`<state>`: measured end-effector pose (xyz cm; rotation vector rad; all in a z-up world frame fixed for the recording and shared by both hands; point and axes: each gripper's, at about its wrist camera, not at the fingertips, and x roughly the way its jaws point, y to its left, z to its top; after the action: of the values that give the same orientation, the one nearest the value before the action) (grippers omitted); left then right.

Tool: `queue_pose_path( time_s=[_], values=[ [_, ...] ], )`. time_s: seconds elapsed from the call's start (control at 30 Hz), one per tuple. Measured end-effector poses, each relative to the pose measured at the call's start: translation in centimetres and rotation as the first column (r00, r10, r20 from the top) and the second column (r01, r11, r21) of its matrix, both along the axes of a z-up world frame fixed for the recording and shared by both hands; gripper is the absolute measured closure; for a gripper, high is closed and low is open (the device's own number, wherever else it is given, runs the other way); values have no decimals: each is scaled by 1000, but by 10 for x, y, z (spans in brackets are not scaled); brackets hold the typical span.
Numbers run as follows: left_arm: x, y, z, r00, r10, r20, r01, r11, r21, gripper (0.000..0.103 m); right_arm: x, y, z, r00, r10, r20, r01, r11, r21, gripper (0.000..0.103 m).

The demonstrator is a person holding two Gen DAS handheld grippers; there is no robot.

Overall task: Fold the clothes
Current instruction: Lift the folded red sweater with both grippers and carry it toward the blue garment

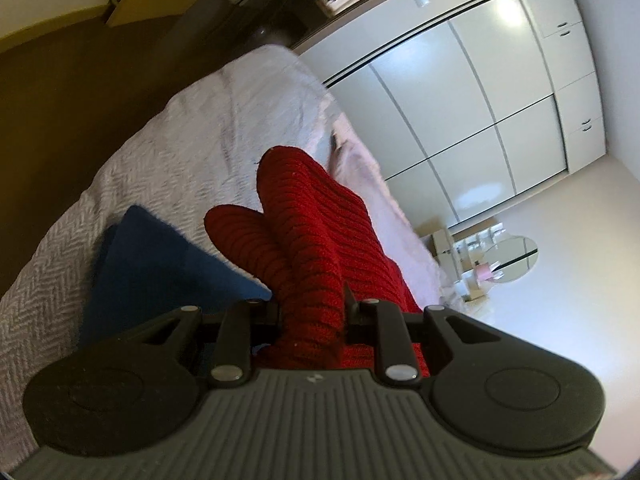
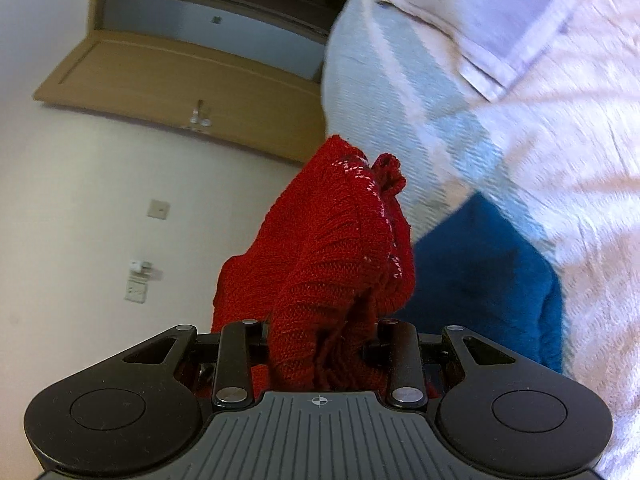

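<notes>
Red ribbed knit garment bunched and gripped at two places, lifted above the bed. Left gripper with jaws clenched on a thick fold of the knit, the rest spilling forward in two rounded lobes over the bed's near edge. Right gripper likewise with jaws clamped on a wad of the same garment, a line of pale stitching showing along its upper hem. Folded blue cloth lying on the herringbone bedspread close to the near edge, just beside and below the red knit; same blue cloth visible under the right-hand bunch. Pale pink blanket spread further up the bed. White wardrobe doors beyond the far edge.
</notes>
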<state>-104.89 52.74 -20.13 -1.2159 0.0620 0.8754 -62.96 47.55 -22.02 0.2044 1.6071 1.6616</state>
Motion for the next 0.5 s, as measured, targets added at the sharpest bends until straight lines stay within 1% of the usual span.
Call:
queue_pose_path(
  time_s=[0.1,0.2,0.27,0.43,0.5],
  values=[
    [-3,8,-18,1000,-6,-10,6,1000,-25,84,-2,1,-15,1000,3,5,-3,1000,-25,70],
    [-5,13,-29,1000,-9,-15,8,1000,-22,84,-5,11,-30,1000,3,13,-2,999,-34,70],
    [-6,17,-37,1000,-10,-18,10,1000,-20,84,-5,15,-34,1000,4,15,-4,999,-33,70],
    [-3,24,-61,998,-15,-57,14,1000,-25,83,-7,27,-49,998,16,63,-13,998,-56,70],
    [-3,25,-69,998,-23,-52,22,999,-26,83,-6,28,-58,996,21,83,-15,997,-73,70]
  ],
)
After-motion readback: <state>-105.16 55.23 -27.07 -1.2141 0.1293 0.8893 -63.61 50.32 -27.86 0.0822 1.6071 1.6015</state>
